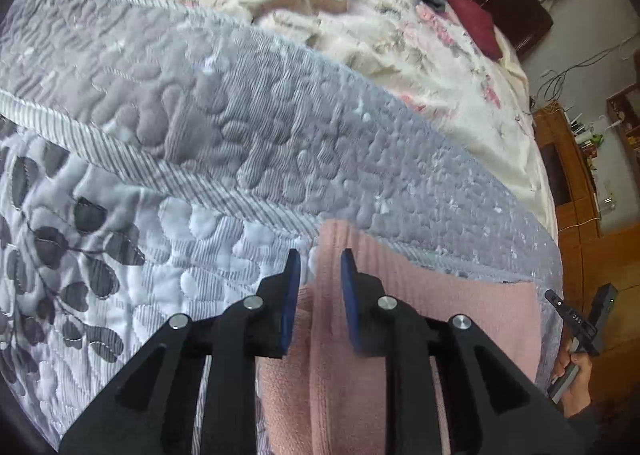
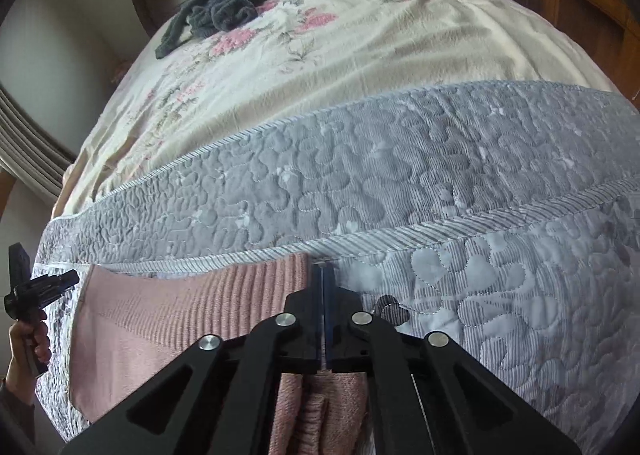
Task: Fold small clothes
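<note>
Pink knit garment (image 1: pixel 420 311) lies on quilt (image 1: pixel 280 127), left hand-held gripper (image 1: pixel 320 263) parted.

The right hand-held gripper (image 2: pixel 325 275) is pointing along the bed, its jaws pressed together at the edge of a pink ribbed garment (image 2: pixel 192 311) lying on the grey quilt (image 2: pixel 360 175). At far left, a hand (image 2: pixel 28 343) is holding the left hand-held gripper (image 2: pixel 36 287).

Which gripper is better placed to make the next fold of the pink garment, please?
Likely the right gripper: its fingers are shut at the pink garment's edge, while the left gripper hovers open above it.
</note>
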